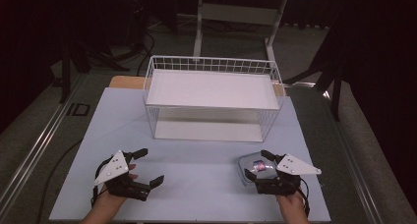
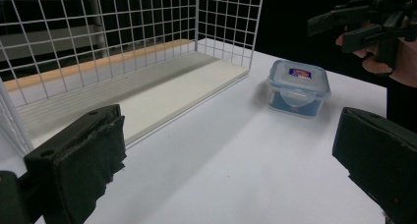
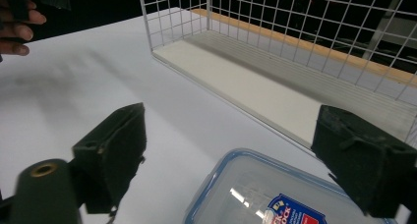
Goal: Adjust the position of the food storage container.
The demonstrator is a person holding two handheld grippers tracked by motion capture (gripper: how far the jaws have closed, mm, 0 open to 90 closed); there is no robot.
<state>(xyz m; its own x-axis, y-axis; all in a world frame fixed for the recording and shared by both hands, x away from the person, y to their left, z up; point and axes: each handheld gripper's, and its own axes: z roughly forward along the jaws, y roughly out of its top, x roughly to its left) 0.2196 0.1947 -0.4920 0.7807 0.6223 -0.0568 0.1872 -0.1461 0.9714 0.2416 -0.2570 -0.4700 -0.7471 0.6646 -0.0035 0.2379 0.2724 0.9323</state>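
A small clear lidded food box [image 1: 254,168] with a blue-and-red label stands on the pale table [image 1: 196,175] at the front right. My right gripper [image 1: 255,164] hovers over it, jaws wide apart on either side and not touching it. In the right gripper view the box [image 3: 265,194] lies low between the pads of the right gripper [image 3: 233,121]. My left gripper [image 1: 151,166] is open and empty at the front left. From the left gripper [image 2: 228,126] view, the box [image 2: 297,86] stands farther off beside the wire basket.
A white wire basket [image 1: 211,62] with a flat white top panel and white floor board stands at the table's back middle, its front side open. A wooden strip runs behind it. Desk legs and cables lie on the dark floor beyond.
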